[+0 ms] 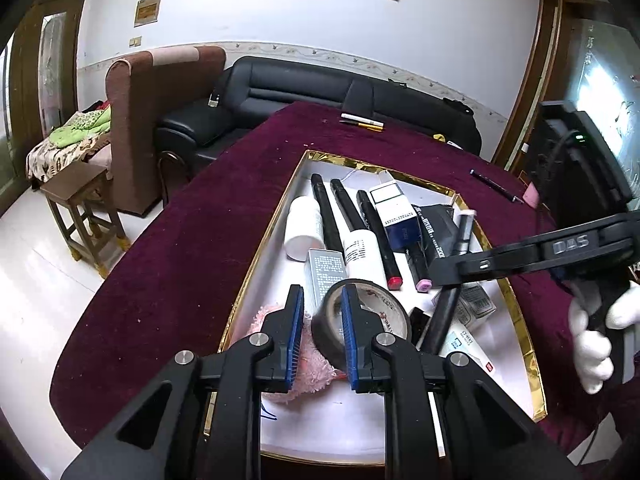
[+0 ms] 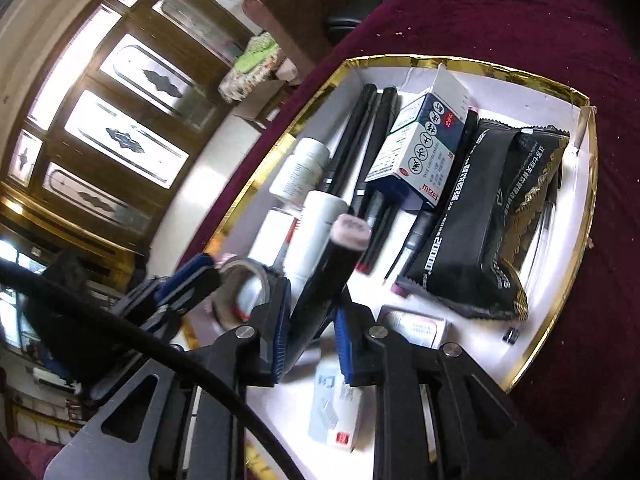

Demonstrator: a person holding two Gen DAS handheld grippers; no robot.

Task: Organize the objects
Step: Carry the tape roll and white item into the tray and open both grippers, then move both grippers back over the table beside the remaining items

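A gold-rimmed white box sits on maroon cloth, holding black markers, a blue-and-white carton and pink fluff

Black marker stands between parted jaws over tray.

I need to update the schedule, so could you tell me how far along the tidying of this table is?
Mostly done: markers, bottles and a black pouch already lie in the gold-rimmed box. In hand: the left gripper pinches a tape roll; a pink-capped marker stands tilted between the right gripper's loose jaws. Left: two pens and a dark pen on the cloth.
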